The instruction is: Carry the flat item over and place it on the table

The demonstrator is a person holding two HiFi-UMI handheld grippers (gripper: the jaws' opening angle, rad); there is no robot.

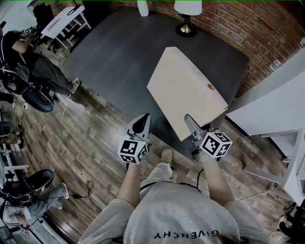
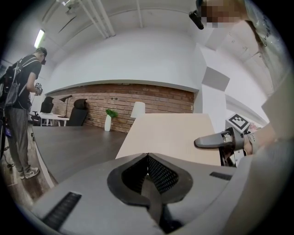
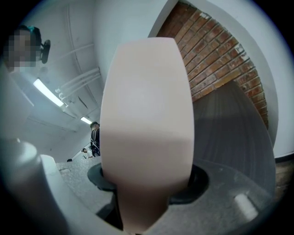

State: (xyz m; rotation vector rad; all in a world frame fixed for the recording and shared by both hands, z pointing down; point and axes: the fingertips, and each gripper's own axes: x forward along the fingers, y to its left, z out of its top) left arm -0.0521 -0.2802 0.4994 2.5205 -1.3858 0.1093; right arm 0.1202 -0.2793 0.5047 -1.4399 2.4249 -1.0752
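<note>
The flat item is a beige board [image 1: 186, 90]. It hangs tilted above the near corner of the dark grey table [image 1: 109, 57]. My right gripper [image 1: 190, 121] is shut on the board's near edge, one finger lying on top of it. In the right gripper view the board [image 3: 147, 119] fills the space between the jaws and hides the fingertips. My left gripper [image 1: 141, 122] is to the left of the board and apart from it, shut with nothing in it. The left gripper view shows its pads [image 2: 148, 158] meeting, with the board [image 2: 170, 135] and the right gripper [image 2: 209, 141] beyond.
A lamp base [image 1: 185, 28] and a white vase [image 1: 143, 7] stand at the table's far edge, against a brick wall [image 1: 252, 28]. White furniture [image 1: 271, 109] stands close on the right. To the left are a person [image 2: 20, 114], black chairs [image 1: 38, 97] and a white desk [image 1: 64, 21].
</note>
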